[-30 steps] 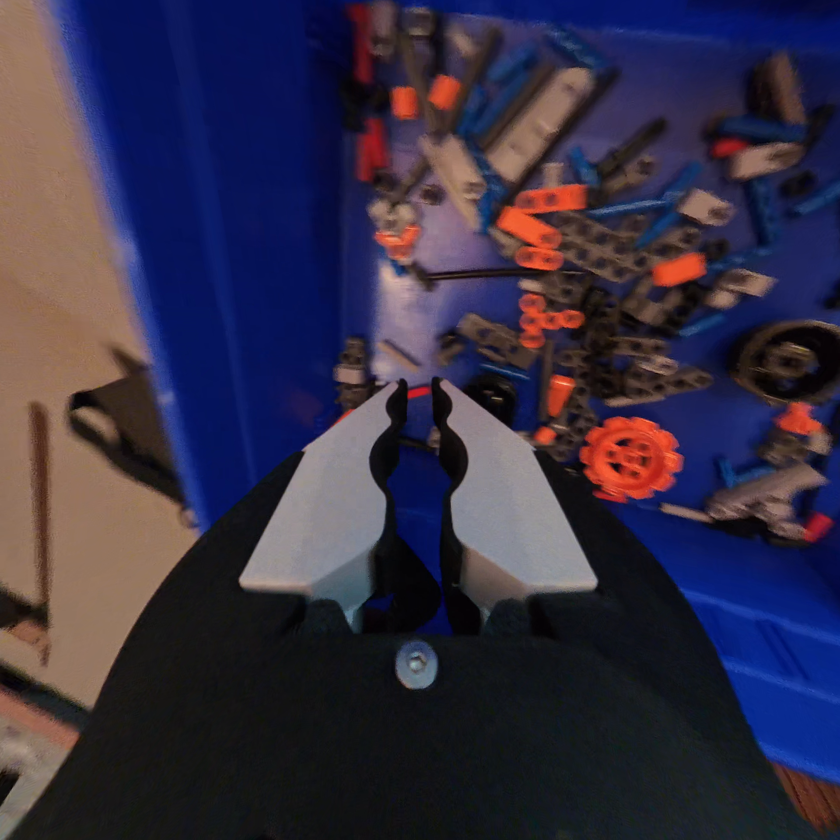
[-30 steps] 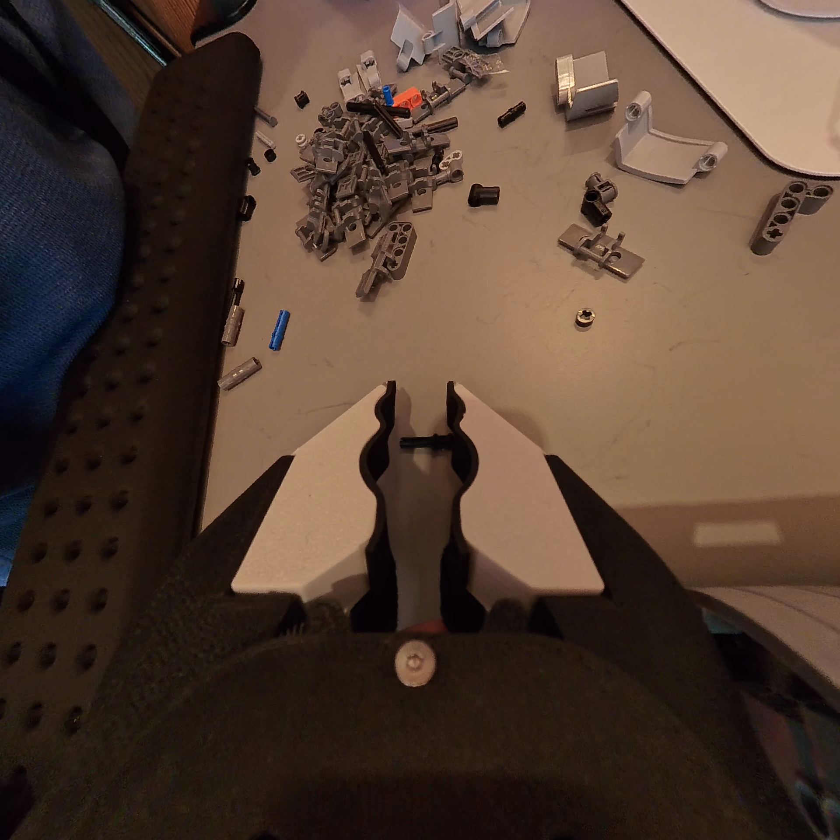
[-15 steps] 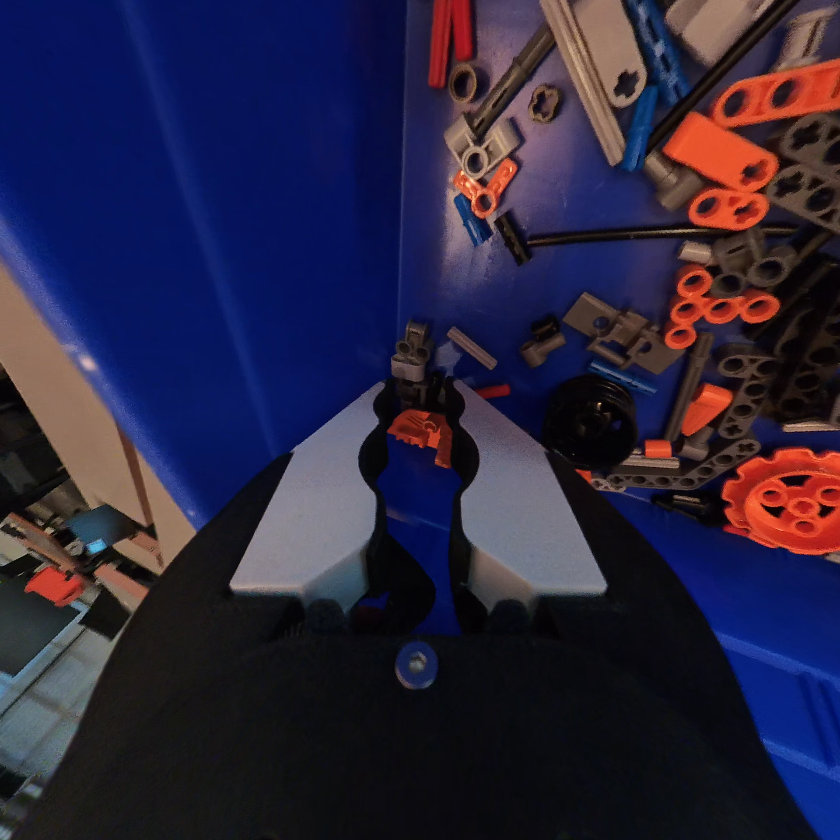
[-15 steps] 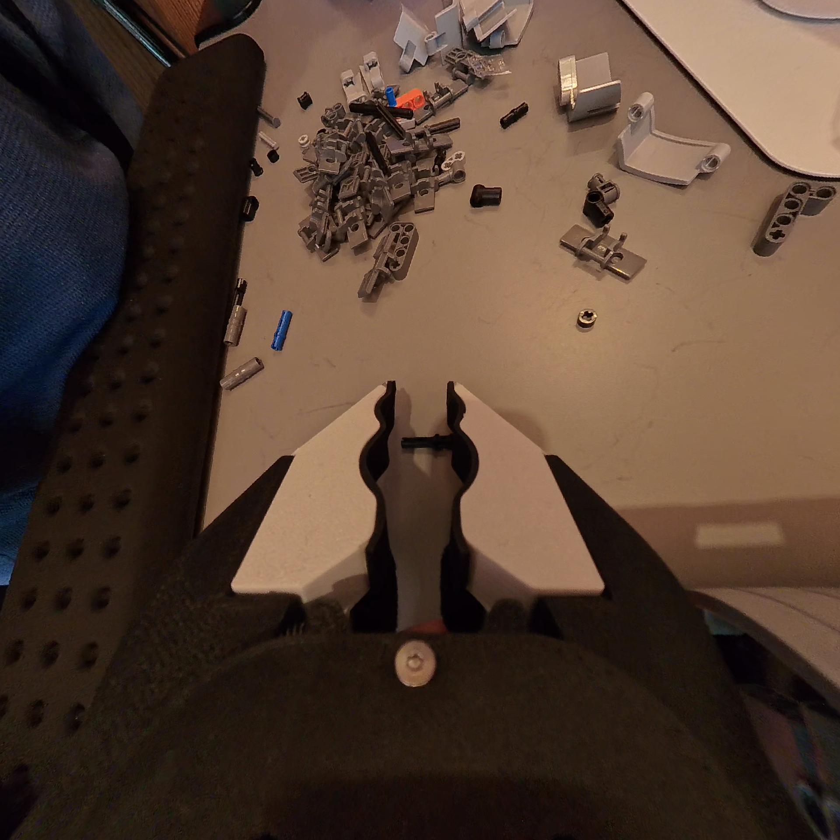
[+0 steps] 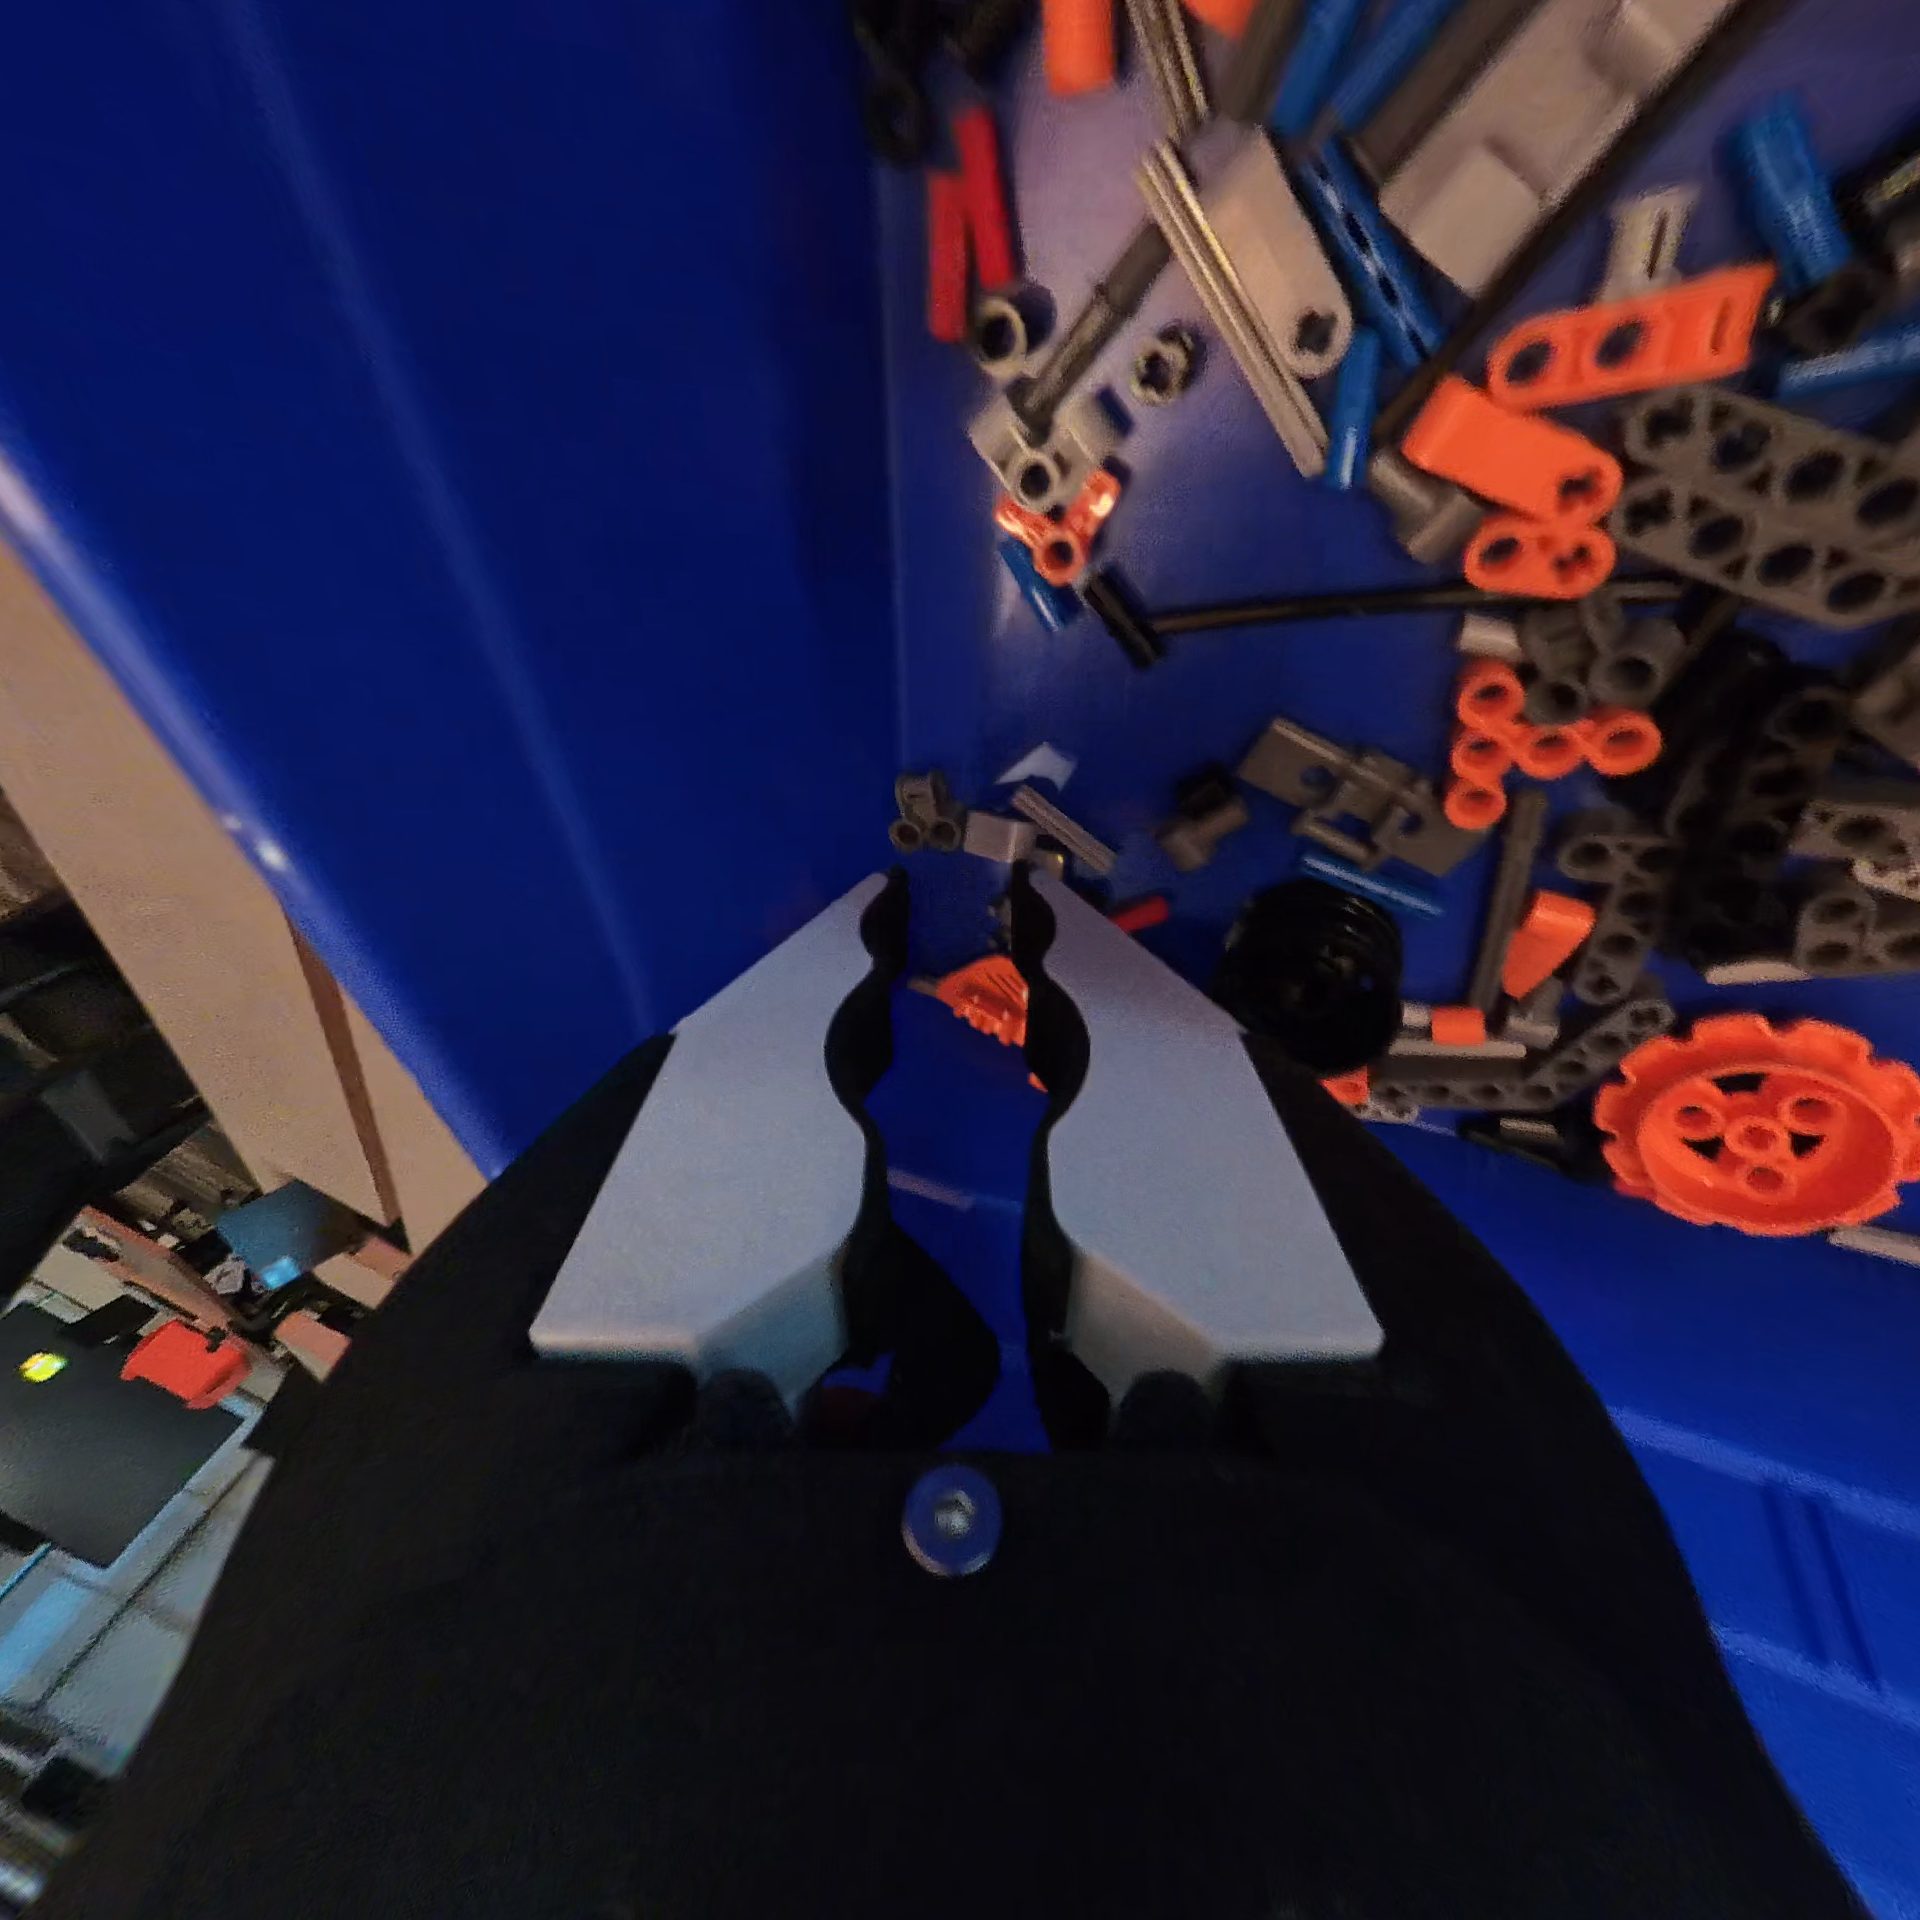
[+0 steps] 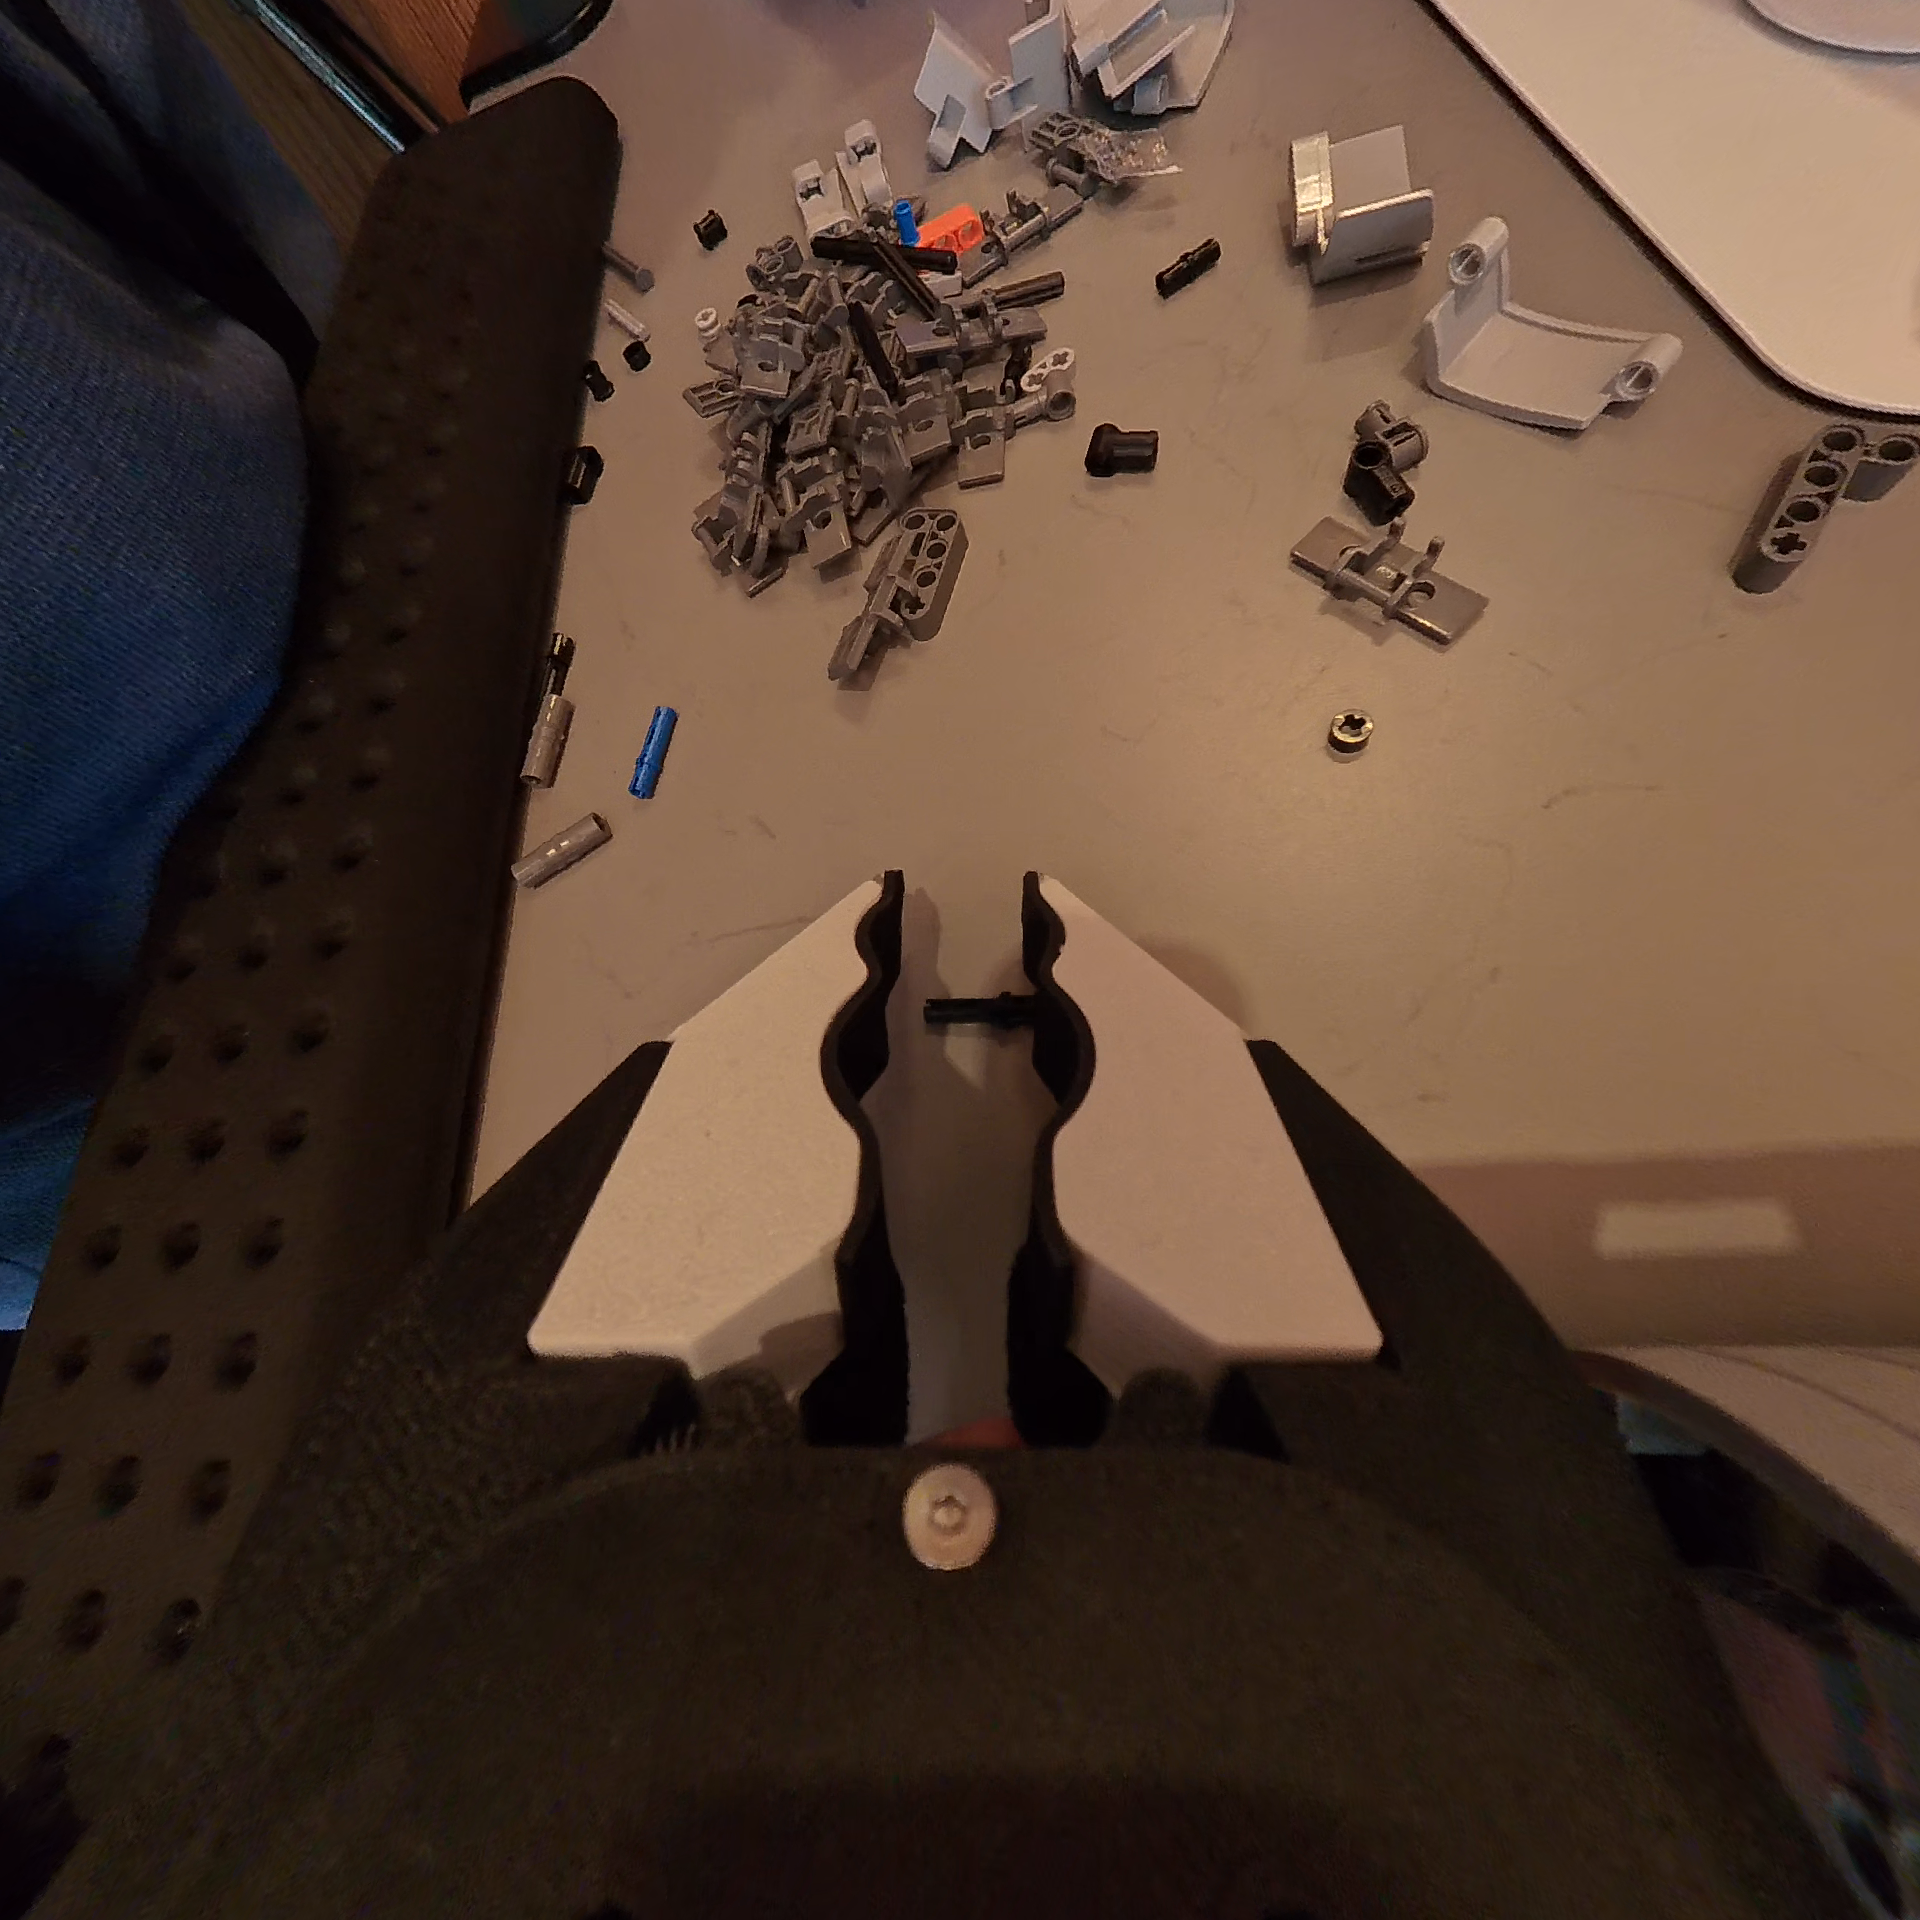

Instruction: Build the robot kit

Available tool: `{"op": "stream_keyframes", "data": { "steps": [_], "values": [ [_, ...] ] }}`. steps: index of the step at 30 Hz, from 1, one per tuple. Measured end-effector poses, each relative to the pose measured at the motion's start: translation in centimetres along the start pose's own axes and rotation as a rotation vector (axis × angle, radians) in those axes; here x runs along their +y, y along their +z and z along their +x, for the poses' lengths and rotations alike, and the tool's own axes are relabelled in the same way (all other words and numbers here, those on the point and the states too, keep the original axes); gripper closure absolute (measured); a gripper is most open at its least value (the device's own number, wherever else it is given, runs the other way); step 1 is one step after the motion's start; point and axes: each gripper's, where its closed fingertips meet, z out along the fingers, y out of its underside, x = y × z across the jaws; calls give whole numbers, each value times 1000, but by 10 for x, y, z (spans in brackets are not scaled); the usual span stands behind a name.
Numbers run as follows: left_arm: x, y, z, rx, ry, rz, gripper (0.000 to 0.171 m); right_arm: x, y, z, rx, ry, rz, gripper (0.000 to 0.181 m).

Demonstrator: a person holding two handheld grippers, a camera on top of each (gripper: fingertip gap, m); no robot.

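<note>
Left wrist view: 1 blue bin (image 5: 520,520), 1 orange gear wheel (image 5: 1756,1138), 1 black tyre (image 5: 1311,975). Right wrist view: 1 heap of grey parts (image 6: 847,431), 1 blue pin (image 6: 652,750), 1 black pin (image 6: 977,1009), 1 grey bushing (image 6: 1351,729), 1 grey worktop (image 6: 1195,810).

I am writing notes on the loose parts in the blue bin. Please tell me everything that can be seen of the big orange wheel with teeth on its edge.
The orange wheel looks like moulded plastic. It is round, with rounded teeth all along its rim, a small hub hole in the middle and a ring of round holes about it. It lies flat on the floor of the blue bin, near the bin's front wall, to the right of the left gripper, which does not touch it. A dark grey holed beam lies close against its left edge; contact is unclear. Its right edge is cut off by the picture.
</note>
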Motion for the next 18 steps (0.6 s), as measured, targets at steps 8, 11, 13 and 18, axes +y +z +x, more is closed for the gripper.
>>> {"op": "stream_keyframes", "data": {
  "steps": [8, 11, 13, 18],
  "values": [
    [-1, 13, -1, 12, -8, -5, 154, 0, 0, 0, 0, 1, 0, 161],
    [1, 14, -1, 11, -12, -21, 156, 0, 0, 0, -1, 3, 0, 161],
    [1, 14, -1, 12, -13, -22, 156, 0, 0, 0, 1, 1, 0, 161],
    [0, 14, -2, -10, -17, -11, 163, 0, 0, -1, -3, -1, 2, 161]
  ]
}}
